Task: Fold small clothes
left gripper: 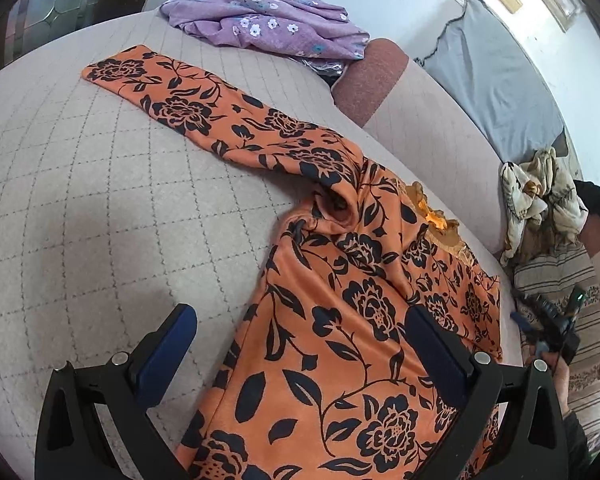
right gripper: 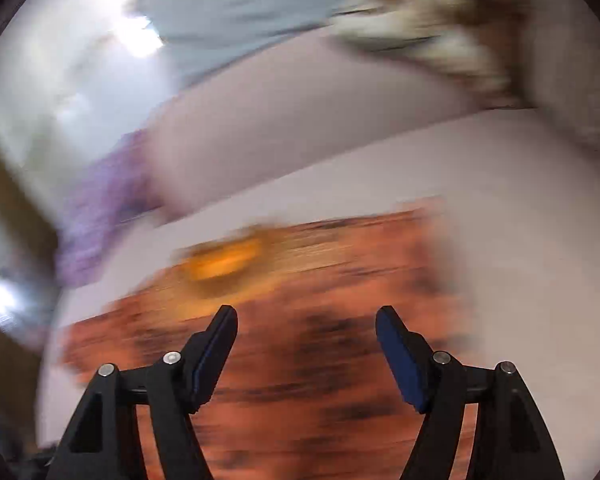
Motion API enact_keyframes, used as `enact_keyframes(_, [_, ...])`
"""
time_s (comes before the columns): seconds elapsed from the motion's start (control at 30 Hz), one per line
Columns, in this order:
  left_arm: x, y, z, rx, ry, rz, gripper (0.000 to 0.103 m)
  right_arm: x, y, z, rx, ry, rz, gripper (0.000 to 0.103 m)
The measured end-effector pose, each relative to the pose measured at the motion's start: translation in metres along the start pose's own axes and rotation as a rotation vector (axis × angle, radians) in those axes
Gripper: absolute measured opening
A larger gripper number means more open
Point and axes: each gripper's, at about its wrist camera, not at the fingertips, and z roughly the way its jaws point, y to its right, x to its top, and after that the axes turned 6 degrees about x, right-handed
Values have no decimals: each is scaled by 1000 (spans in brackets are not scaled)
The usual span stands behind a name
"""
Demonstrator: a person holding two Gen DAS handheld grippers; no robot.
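Observation:
An orange garment with black flowers [left gripper: 340,320] lies on a quilted beige sofa seat [left gripper: 80,200]. One long sleeve [left gripper: 188,108] stretches toward the far left. Its frilled neckline [left gripper: 440,220] faces the sofa back. My left gripper [left gripper: 300,316] is open and empty, just above the garment's body near its left edge. The right wrist view is blurred by motion. My right gripper [right gripper: 306,316] is open and empty above the same orange garment [right gripper: 300,360], near its neckline [right gripper: 220,264]. It also shows at the right edge of the left wrist view [left gripper: 548,320].
A purple flowered garment [left gripper: 260,12] lies crumpled at the far end of the seat, beside a reddish cushion [left gripper: 372,80]. A grey pillow [left gripper: 488,92] leans on the sofa back. A cream patterned cloth [left gripper: 540,196] is heaped at the right. A striped rug [left gripper: 580,360] covers the floor.

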Motion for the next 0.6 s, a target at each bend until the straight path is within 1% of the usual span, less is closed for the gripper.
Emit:
enact_keyframes(0.03, [0, 1, 1, 4, -3, 5, 103, 5, 17, -2, -31, -21, 20, 74])
enact_keyframes(0.07, [-1, 2, 3, 11, -5, 11, 103, 7, 40, 2, -54, -64, 57, 73])
enact_keyframes(0.1, [-1, 3, 5, 19, -7, 16, 103, 5, 43, 7, -43, -85, 66, 70])
enact_keyframes(0.17, [-3, 4, 8, 30, -18, 25, 103, 4, 46, 9, 13, -106, 47, 56])
enact_keyframes(0.2, [-4, 4, 9, 36, -22, 29, 103, 3, 44, 11, 48, -123, 32, 51])
enact_keyframes(0.23, [-5, 5, 11, 41, -25, 35, 103, 0, 42, 18, 50, -161, 16, 39])
enact_keyframes(0.27, [-6, 5, 11, 46, -27, 41, 103, -4, 41, 29, 28, -220, 5, 28])
enact_keyframes(0.3, [-6, 5, 12, 50, -27, 44, 103, -6, 41, 34, 0, -245, -7, 21])
enact_keyframes(0.33, [-6, 4, 12, 53, -28, 42, 103, -5, 39, 35, -15, -243, -7, 9])
enact_keyframes(0.37, [-6, 3, 11, 52, -28, 35, 103, 0, 38, 24, 4, -217, 10, 7])
enact_keyframes(0.43, [-5, 2, 11, 42, -29, 20, 103, 7, 28, 10, -15, -176, -31, 7])
enact_keyframes(0.47, [-5, 3, 12, 36, -30, 23, 103, 9, 32, 10, -55, -199, -54, 7])
enact_keyframes(0.5, [-6, 5, 12, 38, -30, 35, 103, 6, 40, 20, -103, -242, -63, 7])
enact_keyframes(0.53, [-6, 7, 12, 44, -29, 51, 103, 0, 41, 28, -159, -269, -92, 12])
enact_keyframes(0.57, [-7, 8, 12, 53, -27, 63, 103, 2, 46, 24, -160, -230, -78, 28])
enact_keyframes(0.6, [-7, 7, 12, 54, -26, 62, 103, 3, 53, 19, -150, -199, -27, 39])
